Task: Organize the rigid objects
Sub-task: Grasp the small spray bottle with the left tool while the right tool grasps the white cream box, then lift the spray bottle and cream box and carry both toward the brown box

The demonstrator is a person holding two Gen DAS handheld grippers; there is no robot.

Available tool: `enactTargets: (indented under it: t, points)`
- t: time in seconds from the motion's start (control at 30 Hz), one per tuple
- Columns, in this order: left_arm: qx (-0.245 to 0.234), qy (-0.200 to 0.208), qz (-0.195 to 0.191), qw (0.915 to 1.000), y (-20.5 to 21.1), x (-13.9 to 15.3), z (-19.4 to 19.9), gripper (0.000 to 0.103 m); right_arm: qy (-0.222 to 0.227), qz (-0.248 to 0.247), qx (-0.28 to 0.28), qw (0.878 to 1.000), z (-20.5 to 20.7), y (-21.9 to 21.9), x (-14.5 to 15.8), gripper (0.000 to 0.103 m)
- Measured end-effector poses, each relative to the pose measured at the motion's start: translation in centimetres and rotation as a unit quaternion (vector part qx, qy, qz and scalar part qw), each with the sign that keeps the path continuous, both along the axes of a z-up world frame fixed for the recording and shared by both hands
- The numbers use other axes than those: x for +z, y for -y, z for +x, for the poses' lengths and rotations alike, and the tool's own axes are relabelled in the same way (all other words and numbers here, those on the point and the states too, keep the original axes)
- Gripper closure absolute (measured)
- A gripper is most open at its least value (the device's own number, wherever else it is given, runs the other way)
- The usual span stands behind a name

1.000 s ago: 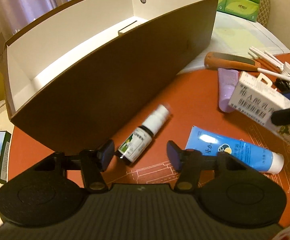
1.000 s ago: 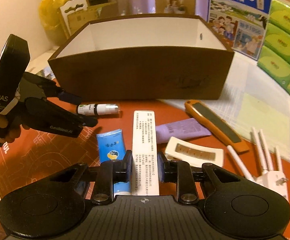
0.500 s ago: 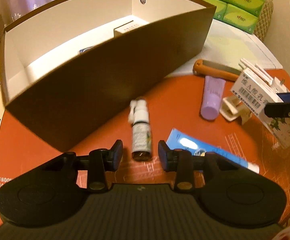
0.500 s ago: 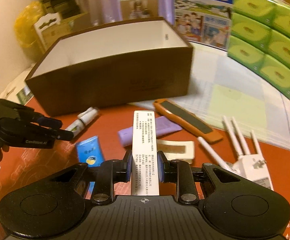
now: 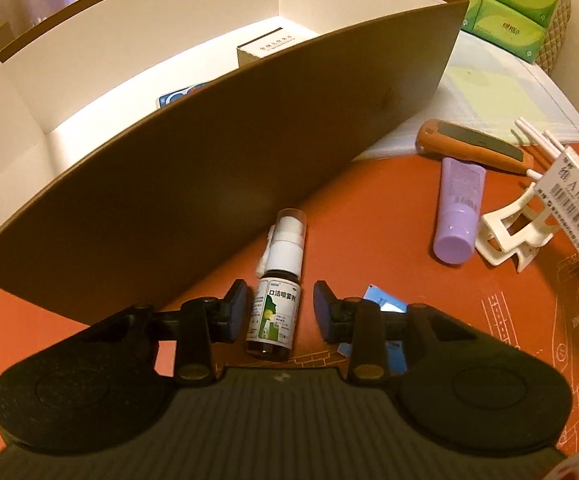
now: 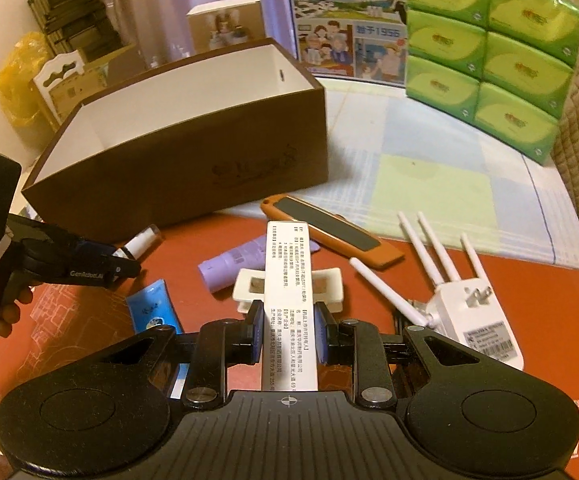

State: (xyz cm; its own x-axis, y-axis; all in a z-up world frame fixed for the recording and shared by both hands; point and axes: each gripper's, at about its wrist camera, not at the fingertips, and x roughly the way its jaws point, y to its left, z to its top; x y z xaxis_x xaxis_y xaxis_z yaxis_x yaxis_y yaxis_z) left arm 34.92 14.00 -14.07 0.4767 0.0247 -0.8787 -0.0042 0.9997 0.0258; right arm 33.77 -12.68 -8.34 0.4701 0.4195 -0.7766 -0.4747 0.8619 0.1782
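A small spray bottle [image 5: 275, 312] with a white cap and a green label lies on the red table in front of the brown box [image 5: 209, 184]. My left gripper [image 5: 280, 312] straddles the bottle's dark body. Its jaws are closing, with a thin gap still showing on each side. The right wrist view shows the same gripper [image 6: 123, 264] at the left, over the bottle [image 6: 139, 245]. My right gripper [image 6: 288, 336] is shut on a long white carton [image 6: 289, 264] printed with black text, held above the table. The carton [image 5: 573, 208] also shows at the left wrist view's right edge.
On the table lie a blue tube [image 6: 155, 310], a purple tube [image 5: 457, 208], an orange flat tool [image 5: 473, 148], a white clip [image 5: 505, 236] and a white router [image 6: 473, 320] with antennas. The brown box [image 6: 193, 168] holds a small white carton [image 5: 265, 48]. Green tissue packs [image 6: 489, 52] stand behind.
The left gripper's jaws have narrowed and lined up around the spray bottle, which now lies between them. The right gripper has shifted and rolled with the white carton still in it.
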Motion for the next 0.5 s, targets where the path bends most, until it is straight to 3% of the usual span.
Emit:
enactTargets:
  t: [0.07, 0.5]
  points:
    - [0.005, -0.003, -0.001, 1.0000, 0.0, 0.0, 0.1, 0.082, -0.001, 0.000, -0.003, 1.000, 0.0, 0.3, 0.0, 0.081]
    - [0.010, 0.011, -0.005, 0.9999, 1.5, 1.5, -1.4, 0.083, 0.005, 0.010, 0.004, 1.000, -0.4, 1.0, 0.5, 0.081]
